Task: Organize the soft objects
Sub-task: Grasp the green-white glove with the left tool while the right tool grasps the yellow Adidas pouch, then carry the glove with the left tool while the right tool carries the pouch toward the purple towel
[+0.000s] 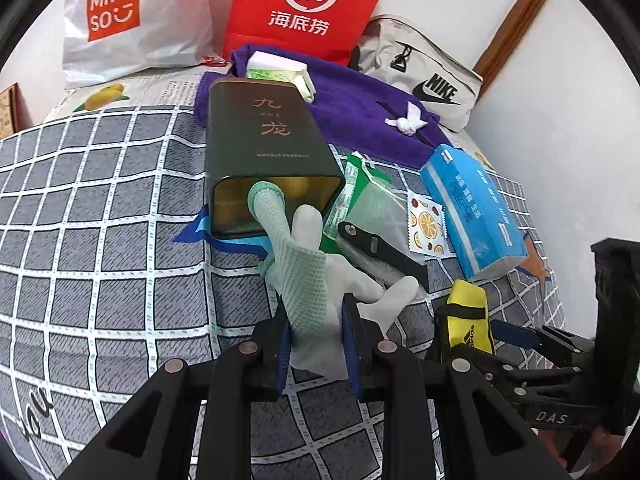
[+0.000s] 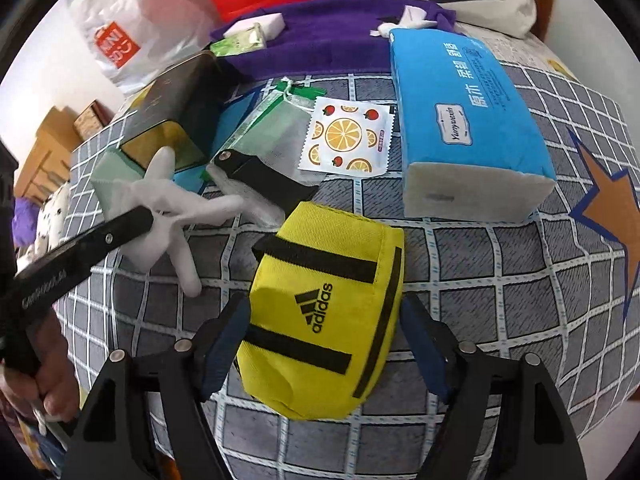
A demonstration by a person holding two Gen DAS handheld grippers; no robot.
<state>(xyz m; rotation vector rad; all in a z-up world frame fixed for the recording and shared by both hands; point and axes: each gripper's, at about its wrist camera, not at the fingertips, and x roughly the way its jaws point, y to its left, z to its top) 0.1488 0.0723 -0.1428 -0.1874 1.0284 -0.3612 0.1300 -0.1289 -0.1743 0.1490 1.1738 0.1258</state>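
My left gripper (image 1: 316, 336) is shut on a pale green knit glove (image 1: 296, 280) and a white glove (image 1: 360, 280). Their fingers reach up to the open mouth of a dark tin box (image 1: 264, 120) lying on its side. In the right wrist view the white glove (image 2: 168, 204) hangs from a black finger of the left gripper. My right gripper (image 2: 324, 336) stands open, pointing steeply down. A yellow Adidas pouch (image 2: 320, 304) lies on the bed between its blue pads, and the right pad is clear of it.
On the grid-pattern bed sheet (image 1: 100, 200) lie a blue tissue pack (image 2: 468, 120), a lemon-print sachet (image 2: 348, 136), a green mesh bag (image 2: 272, 128), a black strap (image 2: 264, 180) and a purple towel (image 1: 352, 100). Miniso (image 1: 120, 12), red (image 1: 304, 4) and Nike (image 1: 424, 68) bags line the back.
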